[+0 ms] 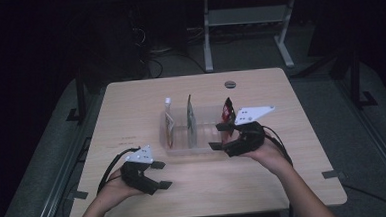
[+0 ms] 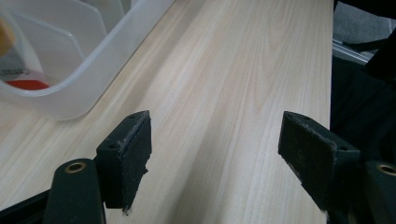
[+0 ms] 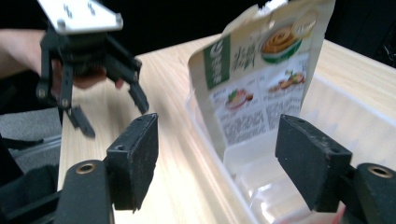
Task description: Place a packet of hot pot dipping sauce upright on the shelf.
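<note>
Standing upright (long axis vertical): green pouch

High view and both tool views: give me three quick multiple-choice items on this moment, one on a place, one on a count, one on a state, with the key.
1. Where does the clear bin sit?
A. on the floor
B. near the middle of the table
C. at the table's far left corner

2. How many pouches stand upright in the bin?
A. one
B. three
C. five

3. How do the right tool's jaws stand?
A. apart, gripping nothing
B. clamped on a pouch
C. clamped on the bin's wall

Key: 1 B, the high view shows the bin mid-table, ahead of both hands. 2 B, a white-topped pouch, a green pouch and a red pouch stand in it. 3 A, in the right tool view the pads are apart; the green pouch stands beyond them, untouched.
</note>
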The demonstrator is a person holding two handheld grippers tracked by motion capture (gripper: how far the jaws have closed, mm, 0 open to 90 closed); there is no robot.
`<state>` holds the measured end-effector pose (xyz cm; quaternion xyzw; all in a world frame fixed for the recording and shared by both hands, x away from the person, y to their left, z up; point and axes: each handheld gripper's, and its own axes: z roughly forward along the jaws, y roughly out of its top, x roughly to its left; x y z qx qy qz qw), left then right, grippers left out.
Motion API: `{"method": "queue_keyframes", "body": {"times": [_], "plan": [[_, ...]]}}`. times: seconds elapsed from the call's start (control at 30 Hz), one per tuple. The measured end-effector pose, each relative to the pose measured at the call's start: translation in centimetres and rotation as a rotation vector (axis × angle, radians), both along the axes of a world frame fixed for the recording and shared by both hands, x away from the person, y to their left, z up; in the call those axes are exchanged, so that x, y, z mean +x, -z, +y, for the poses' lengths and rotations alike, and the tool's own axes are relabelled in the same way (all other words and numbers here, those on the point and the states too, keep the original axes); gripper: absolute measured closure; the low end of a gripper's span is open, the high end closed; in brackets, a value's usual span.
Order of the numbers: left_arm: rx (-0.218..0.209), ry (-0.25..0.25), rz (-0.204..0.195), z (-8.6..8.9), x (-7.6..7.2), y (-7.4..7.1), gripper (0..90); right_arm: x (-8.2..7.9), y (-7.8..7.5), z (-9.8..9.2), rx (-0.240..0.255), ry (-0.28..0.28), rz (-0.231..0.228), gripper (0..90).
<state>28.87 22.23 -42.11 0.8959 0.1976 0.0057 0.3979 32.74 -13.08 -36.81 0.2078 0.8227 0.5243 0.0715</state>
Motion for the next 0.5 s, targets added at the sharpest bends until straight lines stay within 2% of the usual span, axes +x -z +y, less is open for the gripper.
{"method": "queue_keyframes", "body": {"times": [0.27, 0.5], "plan": [[0.000, -0.030, -0.007, 0.6, -0.3, -0.3, 25.5, -2.2, 2.0, -1.6, -0.061, 0.009, 0.026, 28.8], [0.012, -0.047, -0.007, 1.1, -1.0, -0.1, 25.6, -3.8, 3.8, -3.8, -0.097, 0.050, 0.053, 27.8]]}}
